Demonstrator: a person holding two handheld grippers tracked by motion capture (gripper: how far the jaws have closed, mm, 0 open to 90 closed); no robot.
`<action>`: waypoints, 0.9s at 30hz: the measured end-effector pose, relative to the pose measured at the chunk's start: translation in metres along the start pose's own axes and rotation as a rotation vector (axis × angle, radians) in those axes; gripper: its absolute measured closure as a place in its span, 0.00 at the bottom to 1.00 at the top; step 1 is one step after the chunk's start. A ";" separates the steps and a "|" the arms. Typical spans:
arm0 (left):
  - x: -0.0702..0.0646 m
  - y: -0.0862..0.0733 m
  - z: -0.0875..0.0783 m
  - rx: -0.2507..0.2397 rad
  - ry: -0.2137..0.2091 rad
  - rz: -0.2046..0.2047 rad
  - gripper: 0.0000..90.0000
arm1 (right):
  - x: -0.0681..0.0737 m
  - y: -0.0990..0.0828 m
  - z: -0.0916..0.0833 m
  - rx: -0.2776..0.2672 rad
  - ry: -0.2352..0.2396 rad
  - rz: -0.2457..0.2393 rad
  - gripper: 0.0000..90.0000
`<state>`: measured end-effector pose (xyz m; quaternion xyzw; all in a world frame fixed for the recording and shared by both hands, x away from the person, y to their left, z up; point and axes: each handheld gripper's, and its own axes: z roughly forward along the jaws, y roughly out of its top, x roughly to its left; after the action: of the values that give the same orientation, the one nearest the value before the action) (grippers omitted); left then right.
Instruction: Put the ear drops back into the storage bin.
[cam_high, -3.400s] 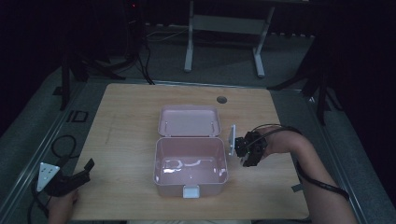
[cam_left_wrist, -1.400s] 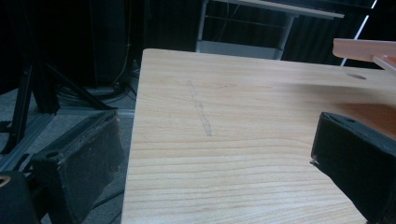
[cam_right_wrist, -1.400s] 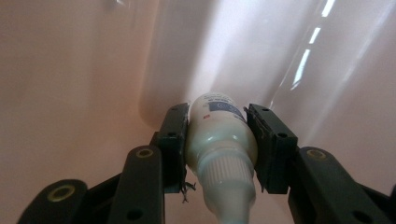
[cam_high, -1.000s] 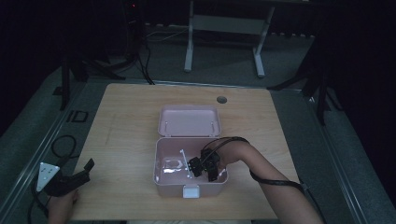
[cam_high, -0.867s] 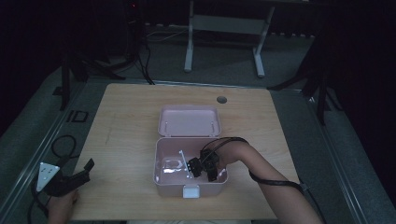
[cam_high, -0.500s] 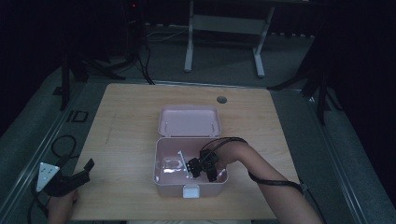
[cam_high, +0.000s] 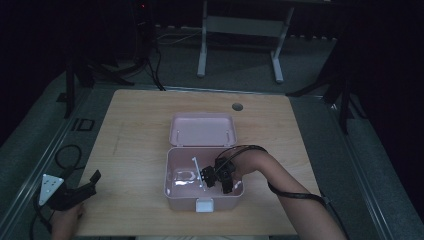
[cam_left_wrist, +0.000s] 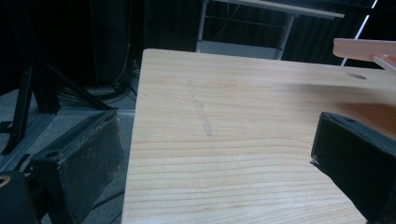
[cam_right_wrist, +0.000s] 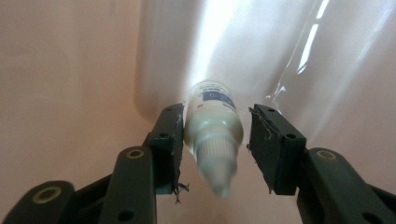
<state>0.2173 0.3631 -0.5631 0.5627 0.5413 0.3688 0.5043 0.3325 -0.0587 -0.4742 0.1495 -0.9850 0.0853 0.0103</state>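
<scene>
My right gripper (cam_right_wrist: 215, 140) sits down inside the pink storage box (cam_high: 172, 187), and its jaws have just been opening: the small white dropper bottle (cam_right_wrist: 214, 126) lies between them, nozzle toward the camera, the left pad beside its shoulder and a clear gap at the right pad. So I read it as released, not clamped. In the high view that gripper (cam_high: 214, 178) is low over the box floor, next to a clear plastic wrapper (cam_high: 184, 176) and a thin white stick (cam_high: 197, 170).

To do this release well, I'd finish spreading the jaws before lifting, then rise straight up so neither pad drags the bottle or catches the wrapper, and keep my trailing cable clear of the box wall.

Compared with the earliest frame, the right gripper was then outside the box, at its right wall; now it is inside, near the middle. The open lid (cam_high: 202, 128) lies flat behind as before. My left gripper (cam_high: 75, 192) stays parked at the table's (cam_high: 130, 130) near-left corner, jaws apart on nothing (cam_left_wrist: 210, 154).
</scene>
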 end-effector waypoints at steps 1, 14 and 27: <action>0.000 0.000 0.000 0.000 0.000 0.000 0.03 | 0.000 0.000 0.000 0.000 0.000 0.000 0.59; 0.000 0.000 0.000 0.001 0.000 0.001 0.03 | 0.002 -0.019 -0.051 -0.155 -0.049 0.041 0.49; 0.000 0.000 0.000 0.001 0.001 0.001 0.03 | 0.008 -0.068 -0.105 -0.357 -0.175 0.168 0.25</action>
<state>0.2176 0.3628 -0.5631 0.5631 0.5414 0.3690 0.5035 0.3449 -0.1072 -0.3590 0.0696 -0.9906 -0.1033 -0.0562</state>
